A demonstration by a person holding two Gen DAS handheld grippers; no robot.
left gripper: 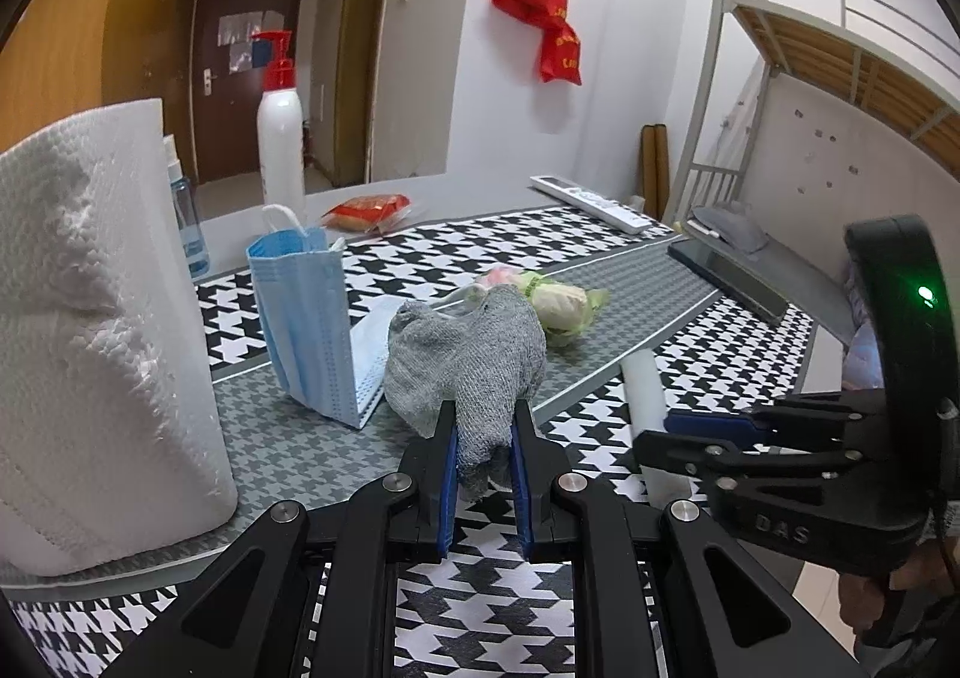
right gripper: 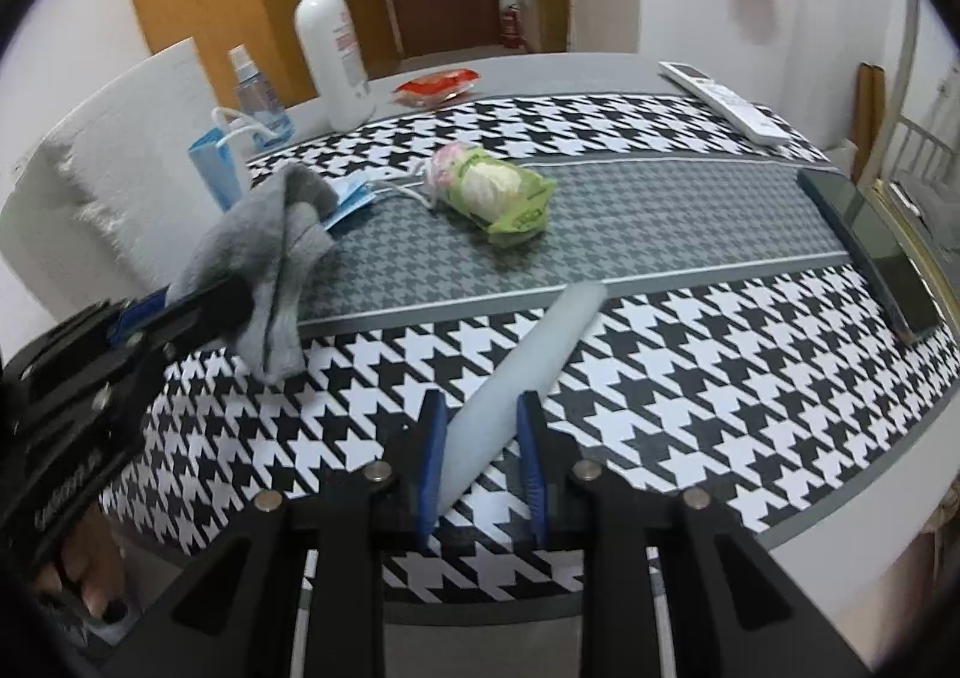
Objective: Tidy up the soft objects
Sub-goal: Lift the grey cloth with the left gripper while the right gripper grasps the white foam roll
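Note:
My left gripper point(left gripper: 485, 421) is shut on a grey knitted sock point(left gripper: 465, 357) and holds it just above the houndstooth table cloth point(left gripper: 480, 606). The sock also shows in the right wrist view point(right gripper: 264, 258), with the left gripper point(right gripper: 198, 306) at the left. My right gripper point(right gripper: 483, 408) stands with its jaws on either side of a white cylinder point(right gripper: 516, 372) lying on the cloth; the cylinder touches the left pad. The right gripper point(left gripper: 666, 435) shows at the right of the left wrist view, with the cylinder point(left gripper: 645, 390). A wrapped soft bundle point(right gripper: 492, 186) lies mid-table.
A paper towel roll point(left gripper: 90, 330) stands at the left. Blue face masks point(left gripper: 312, 330), a spray bottle point(right gripper: 258, 96), a pump bottle point(right gripper: 333, 54), a red packet point(right gripper: 435, 84), a remote point(right gripper: 726, 102) and a dark phone point(right gripper: 870, 246) are on the table.

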